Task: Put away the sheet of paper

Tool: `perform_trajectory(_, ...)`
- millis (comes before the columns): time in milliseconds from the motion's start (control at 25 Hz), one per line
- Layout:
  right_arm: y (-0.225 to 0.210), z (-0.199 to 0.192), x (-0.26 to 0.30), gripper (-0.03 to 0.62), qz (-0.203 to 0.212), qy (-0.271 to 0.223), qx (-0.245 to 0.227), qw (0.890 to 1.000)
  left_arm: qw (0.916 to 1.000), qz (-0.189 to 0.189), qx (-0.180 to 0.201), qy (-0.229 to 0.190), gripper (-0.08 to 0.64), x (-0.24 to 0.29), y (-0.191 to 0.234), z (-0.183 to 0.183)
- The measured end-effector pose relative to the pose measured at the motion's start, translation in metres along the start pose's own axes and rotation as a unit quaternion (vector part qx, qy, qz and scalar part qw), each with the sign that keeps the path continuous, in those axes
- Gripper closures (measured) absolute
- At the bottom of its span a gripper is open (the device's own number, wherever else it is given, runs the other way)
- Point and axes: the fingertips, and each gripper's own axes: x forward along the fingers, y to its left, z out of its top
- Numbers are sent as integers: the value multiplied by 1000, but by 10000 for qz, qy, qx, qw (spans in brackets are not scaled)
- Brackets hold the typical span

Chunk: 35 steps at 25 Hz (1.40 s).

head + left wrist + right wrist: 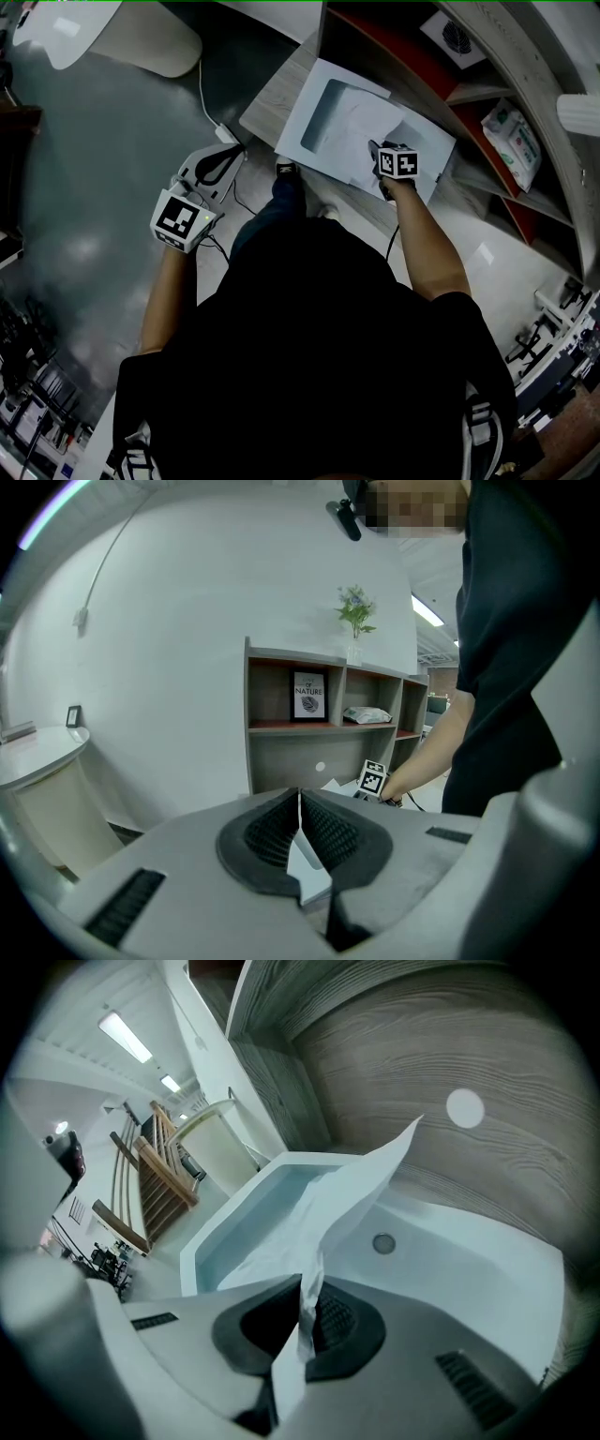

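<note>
Fingers [267,834] first: on the left gripper [300,801], pressed flat together, pad on pad, with only a thin seam between. From the head view, held out over the grey floor [103,169], well left of the white tray [291,131], near a white cable [201,94]. Further right, on the pale wooden ledge [267,103] at the foot of the shelf unit [525,84], that tray again, with a rounded hollow in it. Over the hollow, the sheet of paper [352,1190], creased and standing up on edge, far corner raised against the wood-grain panel (lower part down inside the hollow; touching the bottom or not, cannot tell). Near edge of the sheet pinched tight between the fingers [345,1321] of the right gripper [307,1290], tilted steeply down at the tray's right half. Right of that, in a shelf compartment, a packet of wipes [511,141], well apart from the tray
</note>
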Motion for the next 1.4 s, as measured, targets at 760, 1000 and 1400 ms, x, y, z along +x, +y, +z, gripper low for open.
perform_trajectory(760, 15, 18, 26, 578, 130, 61, 105, 9998, 9996, -100, -74, 238, 535, 9, 11, -10)
perform_trajectory(1000, 17, 26, 33, 578, 200, 33, 385, 9991, 9994, -156, -48, 289, 535, 12, 11, -12)
perform_trajectory(1400, 27, 24, 48, 578, 410, 191, 675, 9967, 9992, -184, -76, 351, 535, 11, 16, -18)
